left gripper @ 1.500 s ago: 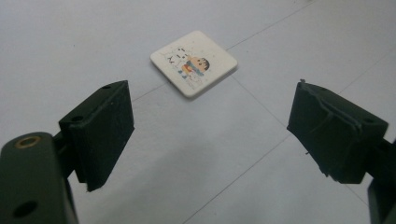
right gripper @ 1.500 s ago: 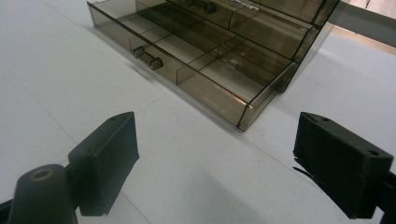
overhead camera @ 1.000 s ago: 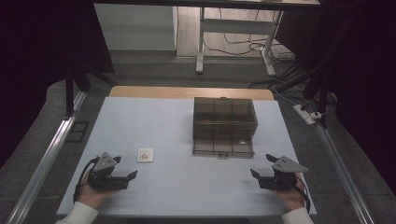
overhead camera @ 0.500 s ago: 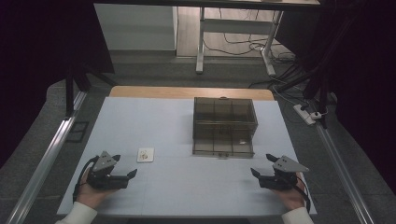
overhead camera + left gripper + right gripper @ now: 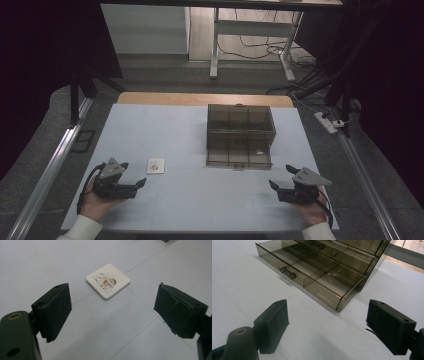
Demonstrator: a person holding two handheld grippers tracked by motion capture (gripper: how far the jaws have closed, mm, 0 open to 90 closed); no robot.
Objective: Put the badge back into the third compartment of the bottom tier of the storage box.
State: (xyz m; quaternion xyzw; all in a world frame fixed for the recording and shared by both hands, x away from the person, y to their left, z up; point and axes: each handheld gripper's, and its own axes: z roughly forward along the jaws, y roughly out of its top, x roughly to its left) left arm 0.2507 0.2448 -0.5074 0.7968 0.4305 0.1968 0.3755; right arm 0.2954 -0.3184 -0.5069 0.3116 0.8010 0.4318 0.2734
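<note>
my left gripper (image 5: 134,176) released, near cartoon tile (image 5: 108,280) | my right gripper (image 5: 281,176) released, facing smoky drawer box (image 5: 240,135) | both low over table (image 5: 150,125)

The desk (image 5: 165,125) is showing a pale bluish white, crossed by thin grey seam lines, with a tan wooden strip along its 12 o'clock edge. The square tile (image 5: 108,280) is showing white with a small multicoloured cartoon print. The drawer box (image 5: 240,135) at 1 o'clock is looking smoky translucent brown. Both grippers' jaws are appearing matt black; each gripper is wearing a grey plate.
</note>
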